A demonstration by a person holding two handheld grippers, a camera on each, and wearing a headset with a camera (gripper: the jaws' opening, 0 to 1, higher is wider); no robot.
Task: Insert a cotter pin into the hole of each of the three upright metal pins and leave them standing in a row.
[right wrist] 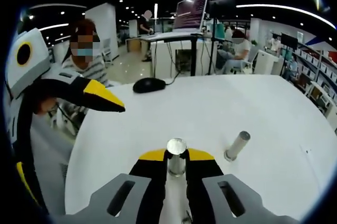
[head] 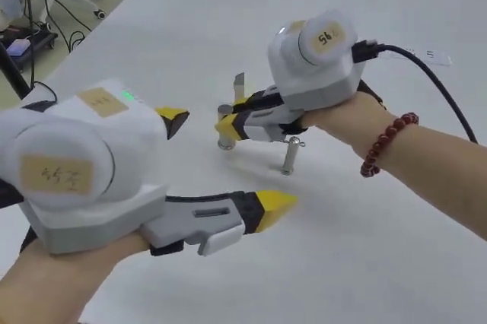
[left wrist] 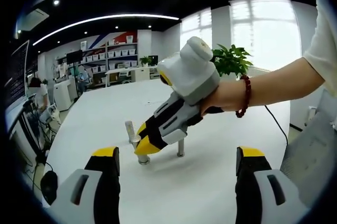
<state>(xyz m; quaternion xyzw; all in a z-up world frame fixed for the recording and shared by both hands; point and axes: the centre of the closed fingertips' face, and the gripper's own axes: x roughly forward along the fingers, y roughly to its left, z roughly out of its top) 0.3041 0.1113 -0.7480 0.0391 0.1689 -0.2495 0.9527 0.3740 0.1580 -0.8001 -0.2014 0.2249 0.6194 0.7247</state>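
Three metal pins stand upright on the white table (head: pixel 365 248). My right gripper (head: pixel 228 128) is shut on the nearest-left pin (head: pixel 225 141), whose round top shows between the jaws (right wrist: pixel 176 148). A second pin (head: pixel 290 157) stands just right of it, with what looks like a thin wire cotter pin (head: pixel 295 141) at its top. The third pin (head: pixel 239 85) stands behind the right gripper and appears again to one side (right wrist: pixel 237 145). My left gripper (head: pixel 225 160) is held open in front of the pins, a little short of them, nothing between its yellow-tipped fingers (left wrist: pixel 107 155).
A black cable (head: pixel 426 73) runs from the right gripper across the table to the right. A black mouse (right wrist: pixel 149 84) lies at the table's far edge. Seated people and desks are beyond that edge.
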